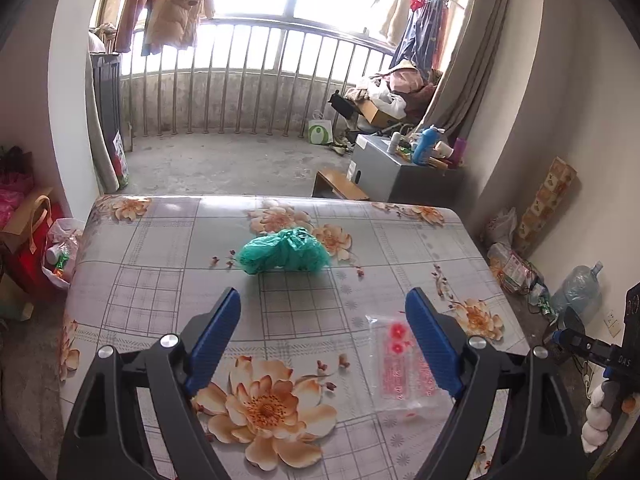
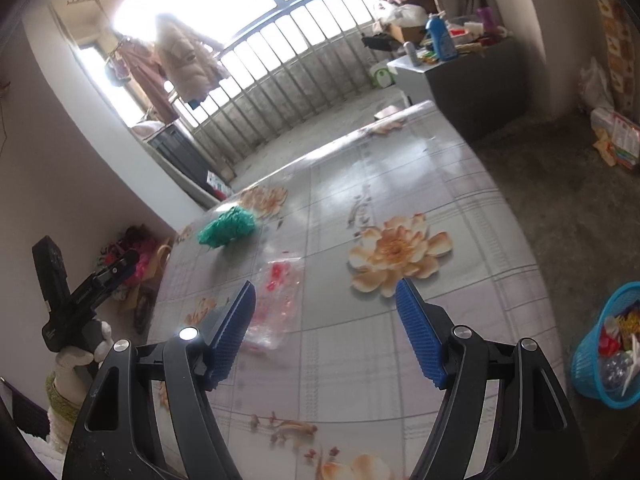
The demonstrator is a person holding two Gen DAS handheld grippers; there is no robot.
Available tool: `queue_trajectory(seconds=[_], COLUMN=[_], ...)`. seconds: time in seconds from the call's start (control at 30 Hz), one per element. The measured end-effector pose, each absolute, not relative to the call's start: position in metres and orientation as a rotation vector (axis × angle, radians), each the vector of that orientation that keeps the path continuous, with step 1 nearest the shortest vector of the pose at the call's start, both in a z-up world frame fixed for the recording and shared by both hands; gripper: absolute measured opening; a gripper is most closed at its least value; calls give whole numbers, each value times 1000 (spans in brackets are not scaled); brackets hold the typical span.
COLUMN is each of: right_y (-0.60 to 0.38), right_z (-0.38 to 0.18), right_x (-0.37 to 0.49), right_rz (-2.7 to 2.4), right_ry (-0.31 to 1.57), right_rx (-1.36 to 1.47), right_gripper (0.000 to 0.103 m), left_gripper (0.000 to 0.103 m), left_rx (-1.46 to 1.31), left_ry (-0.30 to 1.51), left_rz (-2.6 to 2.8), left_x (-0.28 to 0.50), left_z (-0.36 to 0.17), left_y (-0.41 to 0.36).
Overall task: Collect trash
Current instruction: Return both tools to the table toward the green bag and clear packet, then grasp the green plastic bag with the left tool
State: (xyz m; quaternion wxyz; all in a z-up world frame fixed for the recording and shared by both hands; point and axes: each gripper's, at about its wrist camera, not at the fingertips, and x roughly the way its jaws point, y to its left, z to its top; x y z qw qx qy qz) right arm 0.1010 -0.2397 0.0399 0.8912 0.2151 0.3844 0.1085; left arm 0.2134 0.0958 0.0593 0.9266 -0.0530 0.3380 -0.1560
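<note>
2 pieces of trash on flowered surface (image 1: pixel 168 240). Clear wrapper (image 1: pixel 394 360) lower right of frame, touching left gripper (image 1: pixel 324 344) right pad, long axis pointing away. Green bag (image 1: pixel 284 251) farther, centre. Left gripper nearer. Right gripper (image 2: pixel 326 332) released too, both empty. Blue basket (image 2: pixel 588 360) on floor.

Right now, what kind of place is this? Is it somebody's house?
Most likely a lived-in home, a room opening onto a balcony. Clothes hang drying by the railing, a table wears a flowered cloth, and a blue basket on the floor holds trash.
</note>
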Motion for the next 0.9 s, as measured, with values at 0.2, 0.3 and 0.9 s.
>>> queue_trajectory(seconds=[0.2, 0.3, 0.9], right_y=[-179, -163, -212], right_z=[23, 20, 22], right_x=[133, 140, 137], right_rz=[317, 331, 193], right_ry=[906, 926, 942], right_rx=[338, 289, 390], right_gripper=[48, 45, 45], left_gripper=[82, 75, 23], left_rx=[-142, -140, 103], left_ry=[766, 790, 887], left_rz=[-348, -351, -377], left_x=[222, 226, 383], left_z=[29, 19, -51], left_y=[100, 99, 104])
